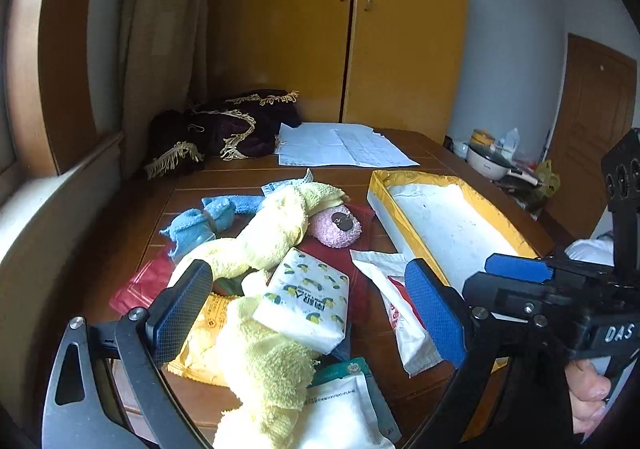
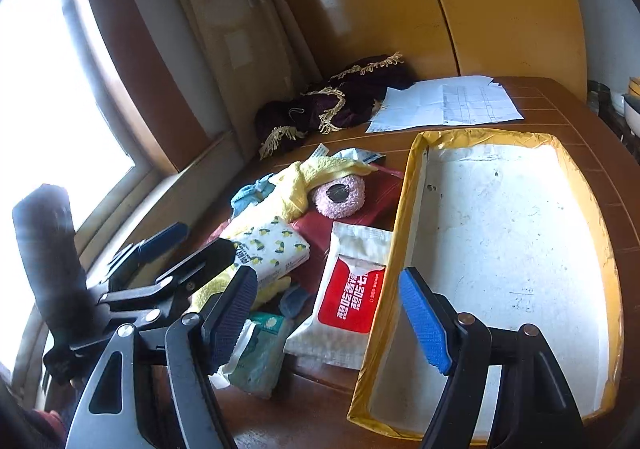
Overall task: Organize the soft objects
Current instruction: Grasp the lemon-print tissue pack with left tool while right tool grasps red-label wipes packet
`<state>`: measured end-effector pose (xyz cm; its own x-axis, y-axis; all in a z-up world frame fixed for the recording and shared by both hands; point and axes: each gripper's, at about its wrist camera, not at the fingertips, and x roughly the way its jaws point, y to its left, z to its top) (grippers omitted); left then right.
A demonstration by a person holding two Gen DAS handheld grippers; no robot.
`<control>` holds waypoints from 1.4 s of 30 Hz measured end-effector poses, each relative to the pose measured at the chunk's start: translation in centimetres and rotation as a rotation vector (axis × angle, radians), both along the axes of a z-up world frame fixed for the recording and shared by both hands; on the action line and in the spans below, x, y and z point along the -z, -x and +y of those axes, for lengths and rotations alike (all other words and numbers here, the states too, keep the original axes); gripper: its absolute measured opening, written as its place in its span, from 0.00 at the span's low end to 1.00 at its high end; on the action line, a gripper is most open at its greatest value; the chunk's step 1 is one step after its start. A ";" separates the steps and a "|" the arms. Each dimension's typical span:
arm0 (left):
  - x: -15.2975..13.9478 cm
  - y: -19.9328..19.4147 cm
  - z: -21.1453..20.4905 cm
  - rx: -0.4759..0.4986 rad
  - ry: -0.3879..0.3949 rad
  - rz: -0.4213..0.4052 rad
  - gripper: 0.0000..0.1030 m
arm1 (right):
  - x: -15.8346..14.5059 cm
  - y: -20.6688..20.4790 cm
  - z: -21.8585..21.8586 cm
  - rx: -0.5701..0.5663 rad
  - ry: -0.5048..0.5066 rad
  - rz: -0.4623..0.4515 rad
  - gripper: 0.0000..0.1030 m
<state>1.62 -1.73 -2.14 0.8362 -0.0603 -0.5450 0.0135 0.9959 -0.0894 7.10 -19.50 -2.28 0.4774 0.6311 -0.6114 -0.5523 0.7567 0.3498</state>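
Left wrist view first: my left tongs stand wide and hold nothing, hovering over the heap of soft things on the worktop. Between the two pads lies the lemon-print tissue pack, resting on the yellow towel that snakes through the pile. Beyond it sit the pink fluffy ball and the blue cloth; at the near edge a green-and-white pouch peeks from under the towel.

My right tongs are spread wide too, empty, with the red-and-white wipes pack lying flat just ahead between the pads, its long side just beside the wall of the yellow-edged tray. The tray's white floor looks bare.

I judge everything here light and yielding. The towel will sag and drag whatever rests on it, so I would pinch a bunched fold near its middle rather than an end. The tissue pack should squash but keep its block shape; its plastic skin looks slippery, so I would close across its short sides. The wipes pack, flatter and floppier, wants a grip across its middle.
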 end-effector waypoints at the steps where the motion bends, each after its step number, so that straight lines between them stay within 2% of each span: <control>1: 0.2 -0.5 -0.4 0.017 -0.014 0.015 0.94 | 0.1 0.1 0.1 0.001 0.007 0.011 0.69; 4: 1.4 -2.2 -0.8 0.073 -0.054 0.057 0.89 | 0.2 -0.1 -0.1 -0.015 0.015 0.051 0.60; 6: 2.4 -3.3 -0.9 0.077 -0.065 0.112 0.77 | 0.4 -0.3 -0.1 -0.018 0.010 0.076 0.56; 9: 3.7 -4.4 -0.8 0.084 -0.065 0.175 0.66 | 0.5 -1.1 0.5 -0.042 0.013 0.104 0.51; 10: 4.1 -4.6 -0.8 0.082 -0.071 0.192 0.64 | 0.6 -1.4 1.0 -0.051 0.027 0.111 0.50; 11: 4.4 -4.7 -0.9 0.075 -0.081 0.208 0.55 | 0.8 -1.5 1.6 -0.057 0.045 0.115 0.48; 12: 4.7 -4.8 -0.9 0.067 -0.085 0.222 0.52 | 1.0 -1.7 2.1 -0.058 0.062 0.128 0.47; 16: 4.5 -4.2 0.0 0.049 -0.062 0.216 0.50 | 2.4 -3.0 3.2 -0.038 0.124 0.162 0.43; 17: 4.4 -4.1 0.3 0.045 -0.044 0.214 0.49 | 2.6 -3.0 3.3 -0.024 0.142 0.161 0.43; 18: 4.2 -4.0 0.7 0.044 -0.021 0.211 0.49 | 2.7 -2.9 3.2 -0.014 0.154 0.157 0.38; 21: 3.8 -3.6 1.7 0.032 0.050 0.199 0.49 | 2.5 -2.2 3.0 0.010 0.202 0.132 0.37; 27: 3.3 -3.4 2.8 0.016 0.156 0.179 0.49 | 2.4 -2.1 2.4 0.061 0.227 0.137 0.40; 34: 2.1 -2.4 4.7 -0.021 0.283 0.110 0.49 | 2.4 -1.5 5.8 0.051 0.292 0.101 0.42; 40: 1.8 -1.7 5.6 -0.041 0.320 0.081 0.49 | 3.0 -2.1 6.9 0.105 0.357 0.088 0.46; 42: 1.8 -1.6 5.6 -0.045 0.319 0.080 0.49 | 3.3 -1.8 7.6 0.107 0.406 0.051 0.47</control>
